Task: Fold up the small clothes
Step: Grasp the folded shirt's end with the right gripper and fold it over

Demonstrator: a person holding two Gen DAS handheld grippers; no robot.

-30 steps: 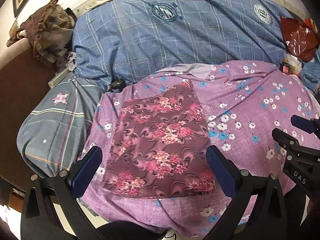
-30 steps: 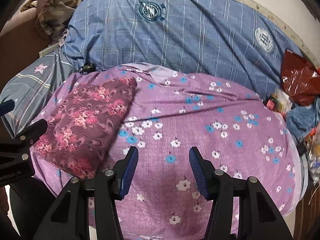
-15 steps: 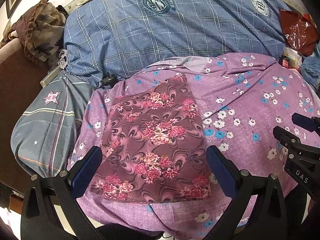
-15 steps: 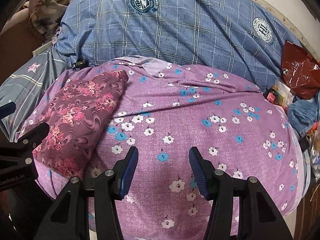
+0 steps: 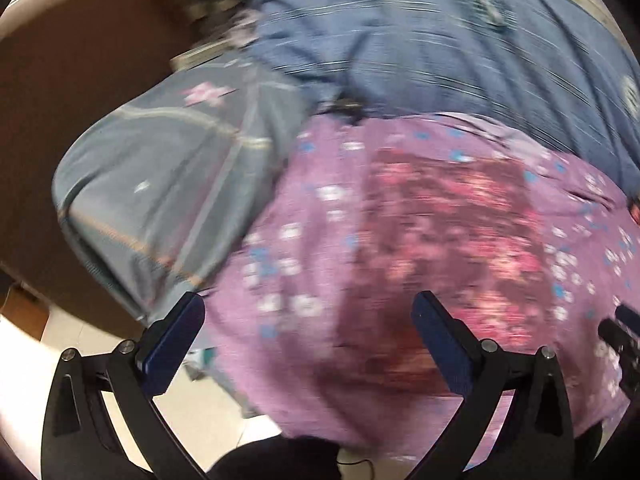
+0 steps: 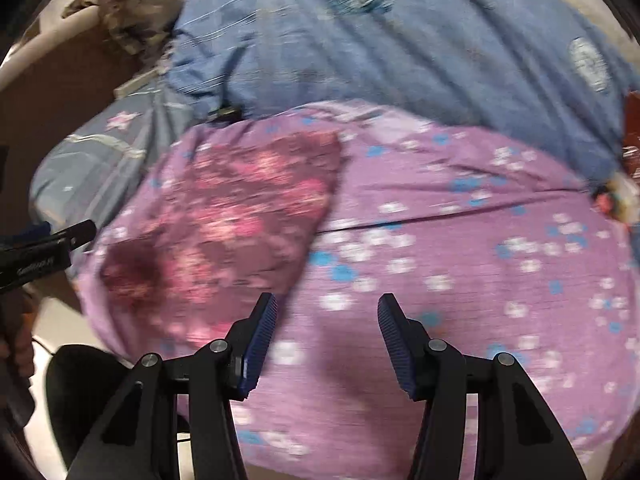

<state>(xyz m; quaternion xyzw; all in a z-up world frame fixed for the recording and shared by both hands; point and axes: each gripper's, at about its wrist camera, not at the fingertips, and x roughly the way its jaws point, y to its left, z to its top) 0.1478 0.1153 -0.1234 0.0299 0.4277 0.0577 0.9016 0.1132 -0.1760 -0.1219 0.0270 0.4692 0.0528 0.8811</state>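
A folded maroon cloth with pink flowers (image 5: 452, 240) (image 6: 240, 224) lies flat on a purple flowered bedsheet (image 5: 304, 240) (image 6: 460, 264). My left gripper (image 5: 308, 336) is open, wide, above the sheet's left front corner, left of the cloth's near edge, nothing between its jaws. My right gripper (image 6: 326, 344) hovers over the sheet just right of the cloth's near corner; its jaws are closing with nothing between them. Both views are blurred by motion.
A blue checked quilt (image 6: 380, 52) lies behind the sheet. A grey-blue pillow with a star (image 5: 160, 184) sits at the left by a brown headboard (image 5: 72, 92). Crumpled brown cloth (image 6: 132, 4) lies far left. Pale floor (image 5: 224, 420) shows below the bed edge.
Both grippers swung left and dipped, so the maroon cloth shifted right in both views. The left gripper rolled and now looks over the bed's left corner. The right jaws narrowed slightly.
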